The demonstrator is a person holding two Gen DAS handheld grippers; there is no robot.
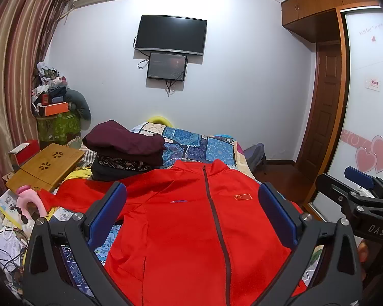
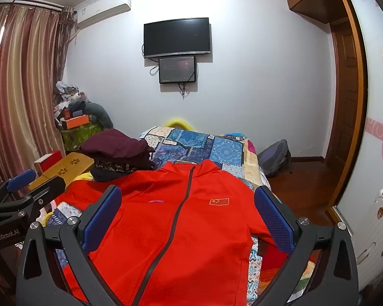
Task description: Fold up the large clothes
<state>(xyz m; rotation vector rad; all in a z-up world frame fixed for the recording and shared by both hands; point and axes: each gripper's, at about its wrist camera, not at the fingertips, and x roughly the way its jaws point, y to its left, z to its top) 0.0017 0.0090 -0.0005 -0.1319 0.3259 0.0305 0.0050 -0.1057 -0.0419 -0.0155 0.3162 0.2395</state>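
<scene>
Red fabric fills the near ground: a zip-front track jacket (image 1: pixel 191 229) lies face up and spread flat on the bed (image 1: pixel 191 145), hem at the near edge and collar pointing toward the foot, zipper closed, a small flag patch on one breast. That flat, front-up lay looks like the starting arrangement for folding, with no fold made yet. The left gripper (image 1: pixel 192 211) hangs above the jacket's chest with its blue-padded tongs spread wide and nothing between them; the right gripper (image 2: pixel 187 211) hovers beside it in the same way, tongs wide apart and empty, so each hand seems poised to take one side of the garment. One sleeve stretches out toward the bed's left edge, while the other drops over the right edge. Farther along the left side of the patchwork quilt sits a stack of folded clothes (image 1: pixel 126 150) topped by a maroon piece, probably finished items set aside. A bamboo lap table (image 1: pixel 46 165) stands just left of them. On the far wall hang a television (image 1: pixel 171 34) and a smaller screen (image 1: pixel 167 66) under it.
</scene>
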